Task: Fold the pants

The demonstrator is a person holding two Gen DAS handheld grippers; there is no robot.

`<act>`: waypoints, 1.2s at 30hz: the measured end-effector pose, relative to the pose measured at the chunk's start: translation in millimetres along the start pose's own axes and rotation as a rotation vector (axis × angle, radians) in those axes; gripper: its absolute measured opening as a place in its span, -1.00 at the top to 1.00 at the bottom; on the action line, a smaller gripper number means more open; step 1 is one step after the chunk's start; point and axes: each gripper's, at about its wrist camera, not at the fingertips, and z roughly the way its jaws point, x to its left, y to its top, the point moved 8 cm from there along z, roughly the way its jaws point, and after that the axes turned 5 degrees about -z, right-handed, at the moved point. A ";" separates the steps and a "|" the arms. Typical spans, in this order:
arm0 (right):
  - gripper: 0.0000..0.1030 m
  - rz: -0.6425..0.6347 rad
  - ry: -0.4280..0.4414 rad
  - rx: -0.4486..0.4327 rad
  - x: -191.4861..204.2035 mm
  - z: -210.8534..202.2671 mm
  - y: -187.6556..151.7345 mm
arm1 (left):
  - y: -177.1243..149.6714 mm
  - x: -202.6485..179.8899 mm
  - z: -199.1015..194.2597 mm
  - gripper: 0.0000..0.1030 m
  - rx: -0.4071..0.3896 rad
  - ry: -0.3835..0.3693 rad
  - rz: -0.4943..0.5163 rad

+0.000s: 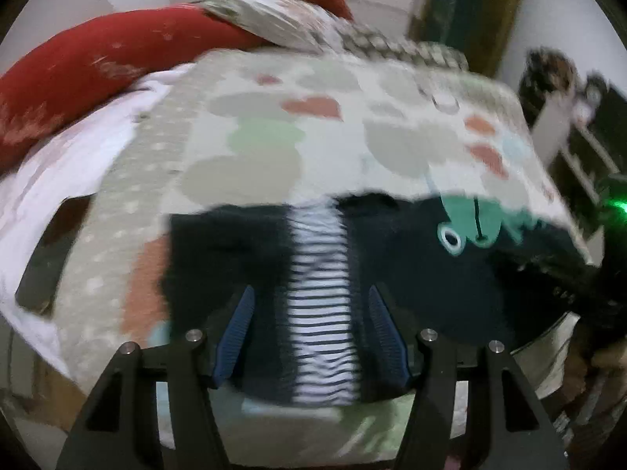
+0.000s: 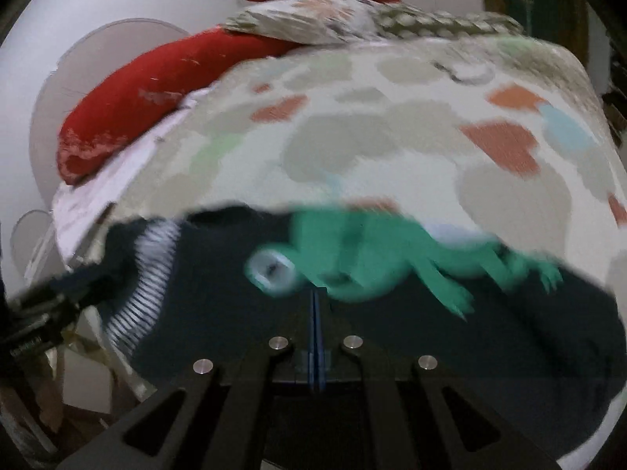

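Dark navy pants (image 1: 235, 250) with a striped white panel (image 1: 319, 305) and a green frog print (image 1: 466, 219) lie on the near part of a patterned bed. My left gripper (image 1: 311, 293) is open, its blue pads either side of the striped panel, over the pants. In the right wrist view the pants (image 2: 509, 344) fill the foreground, with the frog print (image 2: 368, 258) just ahead. My right gripper (image 2: 315, 297) has its pads pressed together over the dark cloth; whether cloth is pinched between them is hidden. Both views are motion-blurred.
The bedspread (image 1: 313, 133) has grey, red and green blotches. Red pillows (image 1: 98, 66) and a patterned pillow (image 1: 282, 19) lie at the far end. A dark flat object (image 1: 51, 258) lies at the bed's left. Furniture (image 1: 580, 125) stands to the right. The left gripper shows at the left of the right wrist view (image 2: 43, 313).
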 end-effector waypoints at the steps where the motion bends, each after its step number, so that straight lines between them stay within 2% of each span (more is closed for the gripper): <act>1: 0.98 0.029 -0.010 0.001 -13.4 -0.6 -7.3 | -4.1 -4.3 14.7 -0.17 0.043 0.015 0.015; 3: 0.98 0.140 0.034 -0.050 -50.3 -15.4 -20.4 | -10.4 -1.7 34.9 -0.17 0.093 0.066 0.006; 4: 0.98 0.182 0.033 -0.071 -64.2 -23.7 -24.6 | -8.5 -2.3 35.2 -0.18 0.071 0.073 0.004; 7: 0.98 0.317 -0.020 -0.154 -121.9 -55.9 -37.4 | -5.6 -5.6 34.4 -0.18 0.077 0.096 0.021; 9: 0.99 0.426 0.013 -0.211 -156.5 -74.4 -46.4 | -4.1 -6.3 34.1 -0.18 0.094 0.108 0.019; 11: 0.98 0.519 -0.030 -0.263 -184.4 -92.8 -54.1 | -2.1 -7.2 29.9 -0.18 0.104 0.126 0.018; 13: 0.95 0.568 -0.041 -0.318 -198.5 -111.5 -62.0 | 3.3 -17.0 18.9 -0.18 0.093 0.108 0.018; 14: 0.91 0.580 -0.044 -0.329 -200.9 -116.5 -64.6 | 4.7 -23.6 15.5 -0.18 0.087 0.093 0.022; 16: 0.67 0.593 -0.001 -0.347 -200.5 -122.9 -71.0 | 13.7 -46.9 7.4 -0.18 0.070 0.045 0.052; 17: 0.42 0.596 0.010 -0.349 -197.9 -123.5 -73.3 | 16.9 -60.2 6.2 -0.18 0.070 0.020 0.072; 18: 0.28 0.595 0.022 -0.355 -197.6 -125.8 -75.2 | 19.5 -72.1 7.0 -0.18 0.077 0.001 0.090; 24: 0.14 0.563 0.058 -0.372 -175.7 -132.3 -84.4 | 37.2 -162.8 27.7 -0.18 0.171 -0.141 0.206; 29: -0.04 0.515 0.048 -0.356 -163.8 -130.5 -90.4 | 49.0 -229.6 46.5 -0.18 0.212 -0.197 0.290; 36: -0.11 0.515 0.057 -0.326 -162.2 -118.8 -98.4 | 49.2 -299.0 72.9 -0.20 0.274 -0.227 0.392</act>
